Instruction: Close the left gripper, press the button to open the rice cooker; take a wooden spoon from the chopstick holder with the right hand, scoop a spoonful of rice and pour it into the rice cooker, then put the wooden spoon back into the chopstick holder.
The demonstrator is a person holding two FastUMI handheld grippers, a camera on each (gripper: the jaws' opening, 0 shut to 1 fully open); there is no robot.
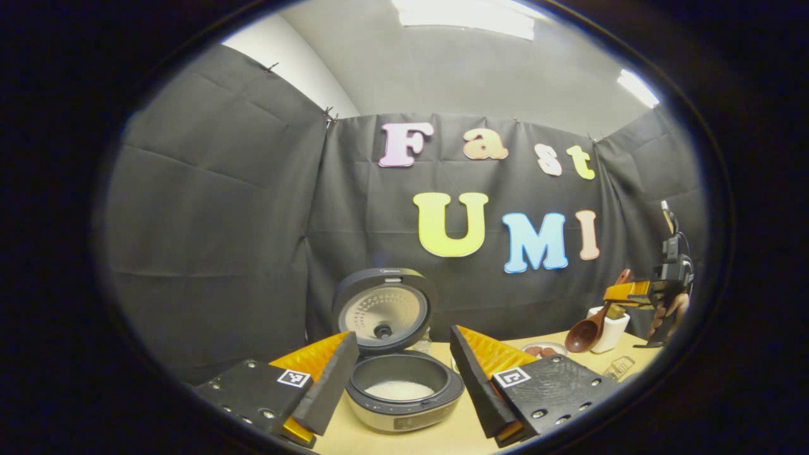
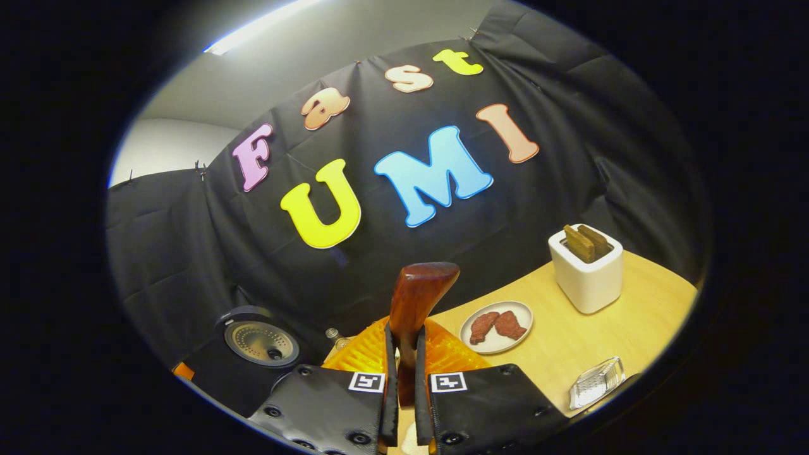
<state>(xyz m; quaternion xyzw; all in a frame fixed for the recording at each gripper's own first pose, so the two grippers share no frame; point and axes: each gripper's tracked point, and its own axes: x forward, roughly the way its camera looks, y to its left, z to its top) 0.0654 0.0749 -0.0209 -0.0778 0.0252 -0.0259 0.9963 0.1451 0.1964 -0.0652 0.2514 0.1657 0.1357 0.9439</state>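
We hold the left gripper (image 1: 398,379) low over the near edge of the bench (image 1: 455,436), its jaws standing wide apart with nothing between them. Just beyond sits the cooker (image 1: 404,395), lid (image 1: 384,309) up, with white rice lying in the pot. If we drift this gripper forward, a finger could catch the rim and shove the cooker, or knock the lid down onto the pot.

In the right gripper view, our right gripper (image 2: 404,379) has its jaws clamped on the handle of the spoon (image 2: 414,316), which stands up between the fingers. The left gripper view shows the spoon's bowl hanging low beside the holder (image 1: 610,328), near the bench's far right edge. We judge the scoop poured and the spoon on its way back.

The risks lie there. The grip is on a narrow, smooth handle, so the spoon may twist or slide in the jaws as we turn it. If we lower it off-centre, the bowl can strike the holder's rim and tip it, as it looks light and tall. Other wooden pieces already stand in it, and could block the way. A plate (image 2: 496,325) of food and a small clear dish (image 2: 594,382) lie between, under the swing.
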